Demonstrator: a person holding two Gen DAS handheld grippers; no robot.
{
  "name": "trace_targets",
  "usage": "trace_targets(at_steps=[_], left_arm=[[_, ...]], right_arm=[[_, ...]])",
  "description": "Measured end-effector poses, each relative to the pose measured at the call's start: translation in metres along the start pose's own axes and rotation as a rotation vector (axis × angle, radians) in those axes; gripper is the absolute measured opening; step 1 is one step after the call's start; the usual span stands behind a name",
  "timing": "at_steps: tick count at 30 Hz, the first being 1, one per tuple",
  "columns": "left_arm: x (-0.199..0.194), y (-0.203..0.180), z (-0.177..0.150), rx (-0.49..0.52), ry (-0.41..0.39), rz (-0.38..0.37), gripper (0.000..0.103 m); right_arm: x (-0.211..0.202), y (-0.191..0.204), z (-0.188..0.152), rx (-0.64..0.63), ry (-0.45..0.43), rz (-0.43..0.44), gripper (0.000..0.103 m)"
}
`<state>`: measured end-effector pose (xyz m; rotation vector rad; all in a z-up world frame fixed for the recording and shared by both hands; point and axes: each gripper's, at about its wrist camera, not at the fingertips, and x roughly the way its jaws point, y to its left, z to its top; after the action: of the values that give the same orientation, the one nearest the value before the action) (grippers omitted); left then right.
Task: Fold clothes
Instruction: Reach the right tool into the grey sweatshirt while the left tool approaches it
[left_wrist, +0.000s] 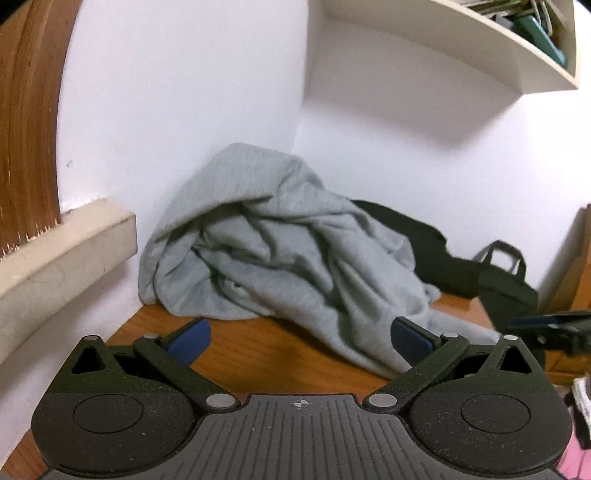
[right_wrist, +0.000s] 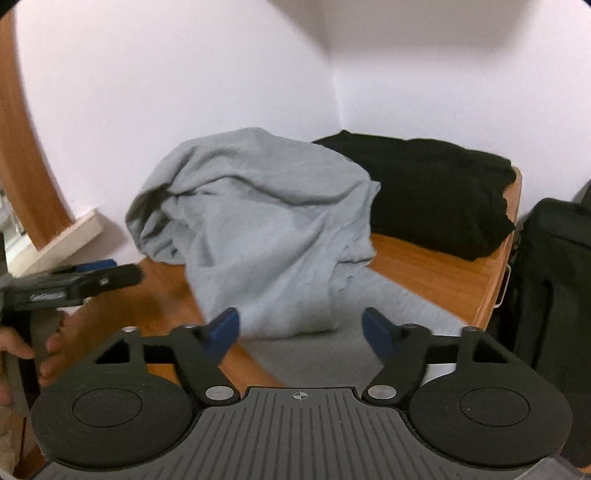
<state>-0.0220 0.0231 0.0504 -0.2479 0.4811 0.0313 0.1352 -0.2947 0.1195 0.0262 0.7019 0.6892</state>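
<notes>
A crumpled grey garment (left_wrist: 273, 243) lies heaped on the wooden table (left_wrist: 258, 354), against the wall corner; it also shows in the right wrist view (right_wrist: 258, 229). A folded black garment (right_wrist: 436, 192) lies behind it to the right, seen too in the left wrist view (left_wrist: 417, 236). My left gripper (left_wrist: 301, 334) is open and empty, just in front of the grey heap. My right gripper (right_wrist: 301, 332) is open and empty, its fingers over the grey garment's near end. The left gripper also shows at the left of the right wrist view (right_wrist: 85, 280).
A dark bag (right_wrist: 554, 280) stands at the table's right edge. White walls close the back and left. A beige ledge (left_wrist: 62, 251) runs along the left. A shelf (left_wrist: 480, 44) hangs above. A hand (right_wrist: 55, 343) holds the left gripper.
</notes>
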Motion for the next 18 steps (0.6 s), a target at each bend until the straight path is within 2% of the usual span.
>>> trace_targets(at_steps=[5,9,13,14,15,17,18], left_arm=[[0.0,-0.007,0.002,-0.081,-0.027,-0.029,0.103],[0.011,-0.024,0.007,-0.059,0.002,-0.024,0.101],[0.02,-0.046,0.02,0.014,0.004,-0.023,0.096],[0.024,-0.053,0.025,0.028,0.003,-0.031,0.093],[0.027,-0.059,0.029,0.042,0.003,-0.039,0.091],[0.037,-0.074,0.04,0.071,0.002,-0.054,0.069],[0.045,-0.082,0.046,0.088,0.002,-0.059,0.066]], right_arm=[[0.019,-0.024,0.015,-0.06,0.026,-0.002,0.05],[0.033,-0.036,0.023,-0.108,0.041,0.017,0.048],[0.042,-0.04,0.026,-0.137,0.057,0.081,0.034],[0.044,-0.04,0.026,-0.146,0.064,0.099,0.025],[0.046,-0.039,0.025,-0.166,0.07,0.105,0.022],[0.048,-0.037,0.022,-0.21,0.082,0.113,0.022],[0.049,-0.037,0.02,-0.217,0.084,0.121,0.022]])
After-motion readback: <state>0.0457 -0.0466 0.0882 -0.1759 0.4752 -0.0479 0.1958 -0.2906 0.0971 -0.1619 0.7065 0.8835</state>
